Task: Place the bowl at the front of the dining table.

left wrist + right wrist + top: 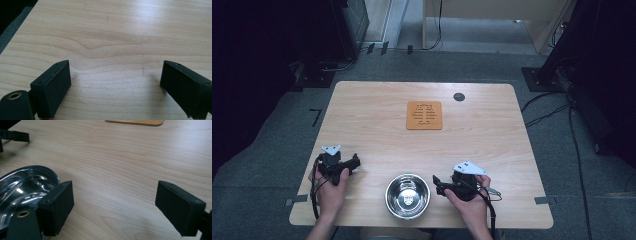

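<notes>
Now both grippers, left gripper (355, 162) and right gripper (436, 181), are held wide apart beside the bowl (407, 196); it could be knocked.

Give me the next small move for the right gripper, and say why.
Probably ease the right gripper left so its open jaws straddle the near rim of the bowl. The bowl sits just beside it, empty and untouched, and in the right gripper view one jaw already lies over the rim while nothing is between the jaws.
</notes>
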Tool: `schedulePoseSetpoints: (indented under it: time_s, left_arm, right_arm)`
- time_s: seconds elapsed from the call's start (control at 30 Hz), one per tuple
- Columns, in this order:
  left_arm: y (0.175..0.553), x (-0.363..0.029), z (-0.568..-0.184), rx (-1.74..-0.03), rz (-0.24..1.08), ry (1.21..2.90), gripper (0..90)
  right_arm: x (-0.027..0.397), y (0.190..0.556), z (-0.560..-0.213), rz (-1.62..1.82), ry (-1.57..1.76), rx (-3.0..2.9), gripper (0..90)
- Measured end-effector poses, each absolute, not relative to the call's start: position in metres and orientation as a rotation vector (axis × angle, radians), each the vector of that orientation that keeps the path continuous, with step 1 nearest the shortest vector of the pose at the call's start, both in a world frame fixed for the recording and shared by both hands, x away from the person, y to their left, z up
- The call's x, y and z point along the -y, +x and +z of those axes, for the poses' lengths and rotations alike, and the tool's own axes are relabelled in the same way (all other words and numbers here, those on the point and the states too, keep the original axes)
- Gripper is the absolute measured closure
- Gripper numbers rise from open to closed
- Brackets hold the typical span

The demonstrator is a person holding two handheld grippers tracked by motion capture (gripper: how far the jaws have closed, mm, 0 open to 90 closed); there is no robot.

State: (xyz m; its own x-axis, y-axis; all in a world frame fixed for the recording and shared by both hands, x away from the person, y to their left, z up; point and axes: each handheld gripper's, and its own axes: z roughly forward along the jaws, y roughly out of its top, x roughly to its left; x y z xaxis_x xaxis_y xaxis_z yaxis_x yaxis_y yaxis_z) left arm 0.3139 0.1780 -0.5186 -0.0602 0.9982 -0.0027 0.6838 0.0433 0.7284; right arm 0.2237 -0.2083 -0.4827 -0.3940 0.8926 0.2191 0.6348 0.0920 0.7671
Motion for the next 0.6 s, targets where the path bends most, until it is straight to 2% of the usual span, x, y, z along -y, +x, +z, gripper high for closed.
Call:
schedulePoseSetpoints:
  time_s: [0.53, 0.6]
  left_arm:
    - [0.312, -0.178, -0.519, -1.800, 0.774, 1.692, 9.3]
    - [0.312, -0.178, -0.519, -1.799, 0.774, 1.692, 9.3]
  right_arm:
    - [0.181, 0.221, -0.493, 1.213, 1.488, -2.194, 16.8]
    - [0.179, 0.221, -0.496, 1.210, 1.496, -2.208, 19.9]
